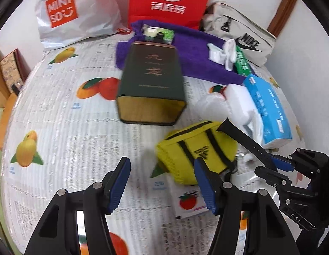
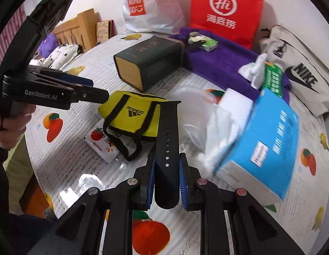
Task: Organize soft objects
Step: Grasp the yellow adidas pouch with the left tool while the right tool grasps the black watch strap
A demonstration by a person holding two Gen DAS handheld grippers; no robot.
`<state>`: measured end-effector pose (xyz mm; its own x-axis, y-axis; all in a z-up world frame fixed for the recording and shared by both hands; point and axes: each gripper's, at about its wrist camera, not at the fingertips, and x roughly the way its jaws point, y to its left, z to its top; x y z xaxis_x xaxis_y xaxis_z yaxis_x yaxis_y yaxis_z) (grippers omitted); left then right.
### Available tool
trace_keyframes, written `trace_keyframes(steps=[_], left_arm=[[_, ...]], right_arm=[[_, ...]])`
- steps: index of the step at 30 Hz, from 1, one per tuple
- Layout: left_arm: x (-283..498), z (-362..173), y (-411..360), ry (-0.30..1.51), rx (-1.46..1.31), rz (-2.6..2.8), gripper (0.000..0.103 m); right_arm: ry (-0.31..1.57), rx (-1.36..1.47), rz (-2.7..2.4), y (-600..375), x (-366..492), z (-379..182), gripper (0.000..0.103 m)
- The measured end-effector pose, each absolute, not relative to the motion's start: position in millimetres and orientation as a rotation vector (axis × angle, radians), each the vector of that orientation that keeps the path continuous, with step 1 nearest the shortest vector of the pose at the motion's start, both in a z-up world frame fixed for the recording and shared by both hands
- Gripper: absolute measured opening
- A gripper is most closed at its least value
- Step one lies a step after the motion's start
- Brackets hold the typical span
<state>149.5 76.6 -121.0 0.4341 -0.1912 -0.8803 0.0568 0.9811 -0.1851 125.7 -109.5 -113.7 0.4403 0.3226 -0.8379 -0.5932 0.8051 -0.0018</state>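
Observation:
My right gripper (image 2: 166, 167) is shut on a black watch strap (image 2: 167, 136), which sticks up and forward above the table; the strap (image 1: 245, 140) and gripper also show in the left wrist view (image 1: 277, 165). My left gripper (image 1: 162, 172) is open and empty, just in front of a small yellow Adidas bag (image 1: 198, 148); it shows in the right wrist view (image 2: 96, 93) at the bag's (image 2: 130, 112) left side. A purple towel (image 1: 196, 53) lies at the back with a white sock (image 1: 223, 53) on it.
A dark green box (image 1: 151, 85) lies on its side mid-table. A blue tissue pack (image 2: 264, 146), white sponge (image 2: 234, 102) and green packet (image 2: 272, 78) sit right. Miniso bag (image 1: 68, 10), red bag (image 1: 170, 2) and Nike pouch (image 1: 247, 40) stand behind. A tomato sachet (image 2: 100, 140) lies under the bag.

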Motion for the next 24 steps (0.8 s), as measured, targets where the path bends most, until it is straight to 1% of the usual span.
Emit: trace_keyframes(steps=[2, 5, 10, 11, 12, 13, 15, 24], left_arm=[[153, -124, 68, 1.118, -0.144, -0.19, 0.06], [160, -133, 61, 1.138, -0.16, -0.192, 0.065], [168, -153, 57, 1.183, -0.189, -0.159, 0.065], [167, -154, 55, 1.171, -0.182, -0.16, 0.059], [166, -154, 54, 1.157, -0.18, -0.173, 0.047], [166, -153, 53, 1.155, -0.183, -0.187, 0.043], [166, -153, 52, 1.146, -0.173, -0.196, 0.027], [157, -124, 59, 1.066, -0.166, -0.233, 0.018]], right_arm=[[0.953, -0.29, 0.579, -115, 124, -110, 0.02], [0.936, -0.273, 0.57, -121, 119, -103, 0.02], [0.912, -0.251, 0.554, -130, 115, -94, 0.02], [0.909, -0.248, 0.552, -131, 115, -93, 0.02], [0.905, -0.243, 0.55, -134, 114, -91, 0.02], [0.903, -0.239, 0.548, -135, 115, -90, 0.02], [0.897, -0.228, 0.538, -140, 116, -87, 0.02], [0.885, -0.186, 0.493, -154, 124, -78, 0.02]])
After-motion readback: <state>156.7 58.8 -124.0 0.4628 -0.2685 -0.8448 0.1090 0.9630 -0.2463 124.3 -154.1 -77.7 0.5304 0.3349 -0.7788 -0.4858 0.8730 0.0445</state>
